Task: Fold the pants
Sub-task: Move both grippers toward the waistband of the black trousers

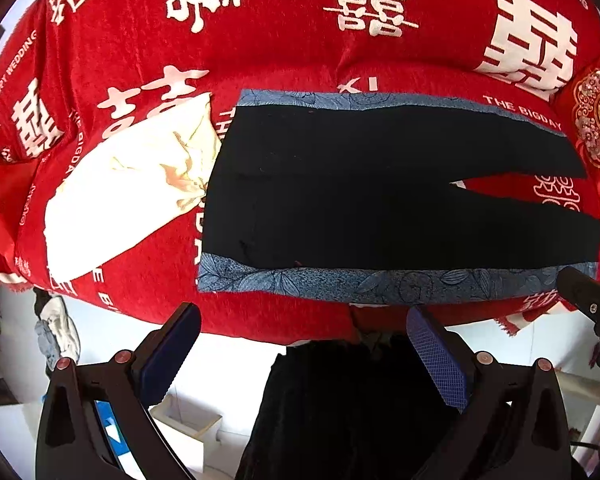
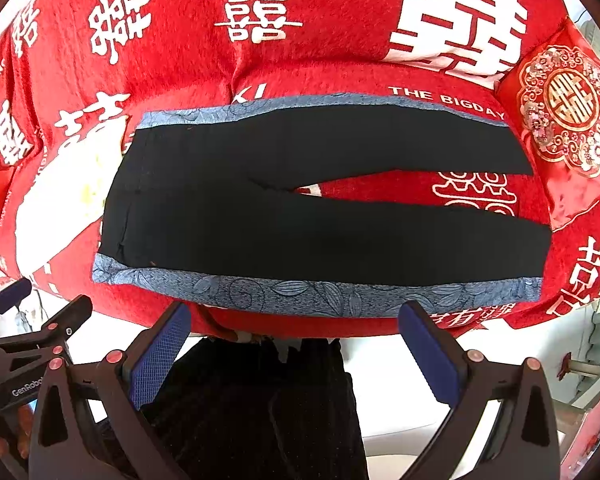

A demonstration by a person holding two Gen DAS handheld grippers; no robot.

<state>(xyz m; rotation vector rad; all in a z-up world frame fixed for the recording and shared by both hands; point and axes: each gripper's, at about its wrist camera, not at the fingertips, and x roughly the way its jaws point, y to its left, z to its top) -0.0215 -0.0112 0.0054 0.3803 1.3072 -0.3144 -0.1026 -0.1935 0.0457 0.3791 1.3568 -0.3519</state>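
Pants (image 2: 320, 204) lie flat, waistband left, legs right.

Black gripper (image 2: 294, 344) — blue gridded pads (image 2: 158, 356)

This looks like a home, likely a bedroom or sitting room: a plush red wedding blanket (image 2: 320, 40) printed with white double-happiness characters covers a soft bed or sofa, an embroidered red cushion (image 2: 568, 108) lies at its right end, and pale floor (image 2: 388, 380) shows below.
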